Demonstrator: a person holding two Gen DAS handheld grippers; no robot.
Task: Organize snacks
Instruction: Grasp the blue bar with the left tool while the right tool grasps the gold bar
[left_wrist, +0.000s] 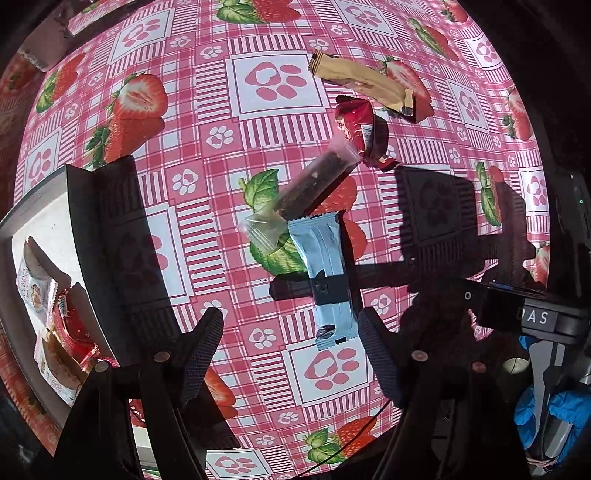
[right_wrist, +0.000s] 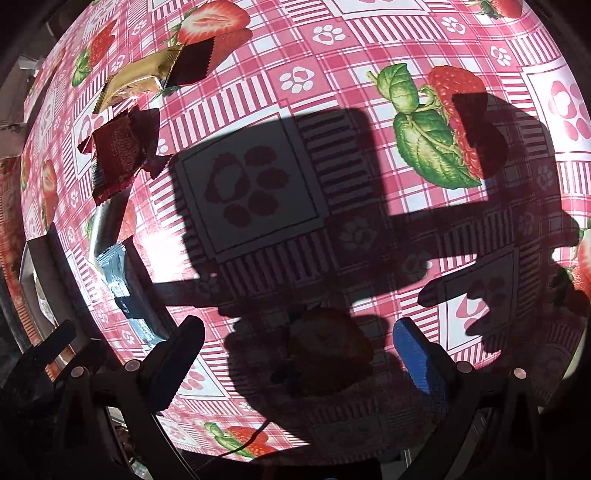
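Your left gripper (left_wrist: 291, 343) hangs with jaws wide over the blue bar (left_wrist: 327, 280), nothing held. Beyond the bar lie the clear bar (left_wrist: 306, 184), red pack (left_wrist: 356, 127) and gold bar (left_wrist: 364, 83). Your right gripper (right_wrist: 299, 354), jaws wide, is empty over bare surface (right_wrist: 258, 74).

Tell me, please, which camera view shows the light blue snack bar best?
The left wrist view. There the light blue snack bar lies whole on the tablecloth, between the open left tongs, crossed only by a shadow. The right wrist view catches it squeezed at the left edge, partly shadowed and cut off by a finger.
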